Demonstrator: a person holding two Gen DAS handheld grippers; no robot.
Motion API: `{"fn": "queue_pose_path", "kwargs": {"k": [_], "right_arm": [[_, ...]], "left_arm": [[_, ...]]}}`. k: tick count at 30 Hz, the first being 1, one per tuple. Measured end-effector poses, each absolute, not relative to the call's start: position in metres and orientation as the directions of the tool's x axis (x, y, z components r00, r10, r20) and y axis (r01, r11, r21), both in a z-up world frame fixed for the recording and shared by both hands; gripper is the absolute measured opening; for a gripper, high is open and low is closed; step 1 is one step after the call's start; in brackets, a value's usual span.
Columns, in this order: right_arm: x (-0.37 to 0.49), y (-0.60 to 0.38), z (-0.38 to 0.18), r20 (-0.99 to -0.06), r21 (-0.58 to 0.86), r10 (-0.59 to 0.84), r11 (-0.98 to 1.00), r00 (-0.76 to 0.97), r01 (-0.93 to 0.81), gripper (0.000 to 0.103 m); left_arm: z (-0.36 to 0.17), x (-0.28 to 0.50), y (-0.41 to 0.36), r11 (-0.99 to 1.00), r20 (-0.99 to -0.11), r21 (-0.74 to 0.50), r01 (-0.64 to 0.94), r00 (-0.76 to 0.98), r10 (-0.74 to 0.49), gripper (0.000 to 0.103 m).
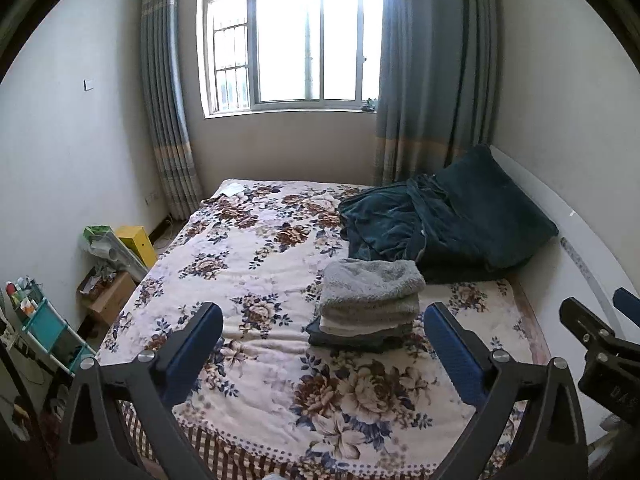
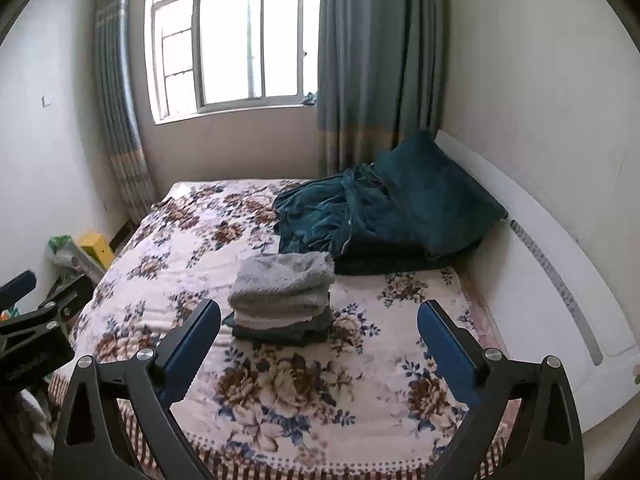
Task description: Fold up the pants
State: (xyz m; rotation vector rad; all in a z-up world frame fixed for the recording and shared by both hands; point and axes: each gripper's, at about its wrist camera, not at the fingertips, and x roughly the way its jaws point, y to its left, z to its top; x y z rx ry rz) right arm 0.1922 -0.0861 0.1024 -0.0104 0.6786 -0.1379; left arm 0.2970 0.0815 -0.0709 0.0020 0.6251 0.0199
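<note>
On floral bed (image 1: 248, 248), folded stack (image 1: 370, 300), teal bedding (image 1: 440, 220) behind, both grippers (image 1: 324, 344) (image 2: 318, 340) spread apart, empty.

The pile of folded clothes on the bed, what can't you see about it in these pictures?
- Folded pile: the lower layers show only as edges under the fluffy grey top piece in both views, so which are pants is unclear.
- Its far side: hidden by the pile itself; whether it touches the teal bedding is unclear.
- Bed near edge: partly blocked by the open left gripper and right gripper.
</note>
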Motion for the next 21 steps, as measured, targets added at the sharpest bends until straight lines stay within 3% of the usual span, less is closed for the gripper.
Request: {"fn": "queue_pose_path", "kwargs": {"k": [21], "right_arm": [[0.272,-0.082,0.039,-0.687,-0.077,-0.138,0.990,0.713,0.118,0.101]], "left_arm": [[-0.120,0.348,0.082,0.996,-0.641,0.046,-0.070,0.763,0.083,0.103]]}}
